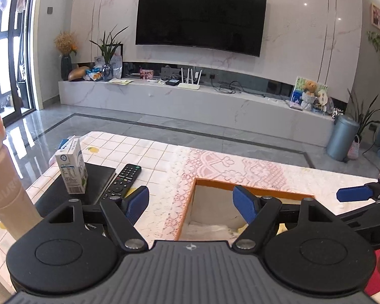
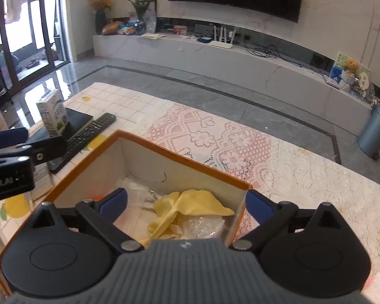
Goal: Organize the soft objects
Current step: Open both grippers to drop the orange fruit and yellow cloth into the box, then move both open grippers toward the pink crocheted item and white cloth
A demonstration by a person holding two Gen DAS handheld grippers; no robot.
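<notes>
An orange-rimmed cardboard box (image 2: 179,152) stands on the table; its far rim also shows in the left wrist view (image 1: 240,183). Inside lie a yellow cloth (image 2: 187,207), clear plastic packets (image 2: 205,225) and white soft items (image 2: 139,190). My right gripper (image 2: 187,202) is open and empty, held over the box above the yellow cloth. My left gripper (image 1: 191,202) is open and empty, over the box's left edge. The left gripper shows at the left of the right wrist view (image 2: 7,136), and a right finger (image 1: 354,193) shows in the left wrist view.
A milk carton (image 1: 72,169) stands on a black notebook (image 1: 98,179) beside a TV remote (image 1: 121,179). A beige bottle (image 1: 5,190) stands at the table's left. A lace tablecloth (image 2: 240,141) covers the table. A grey bin (image 2: 375,129) stands on the floor.
</notes>
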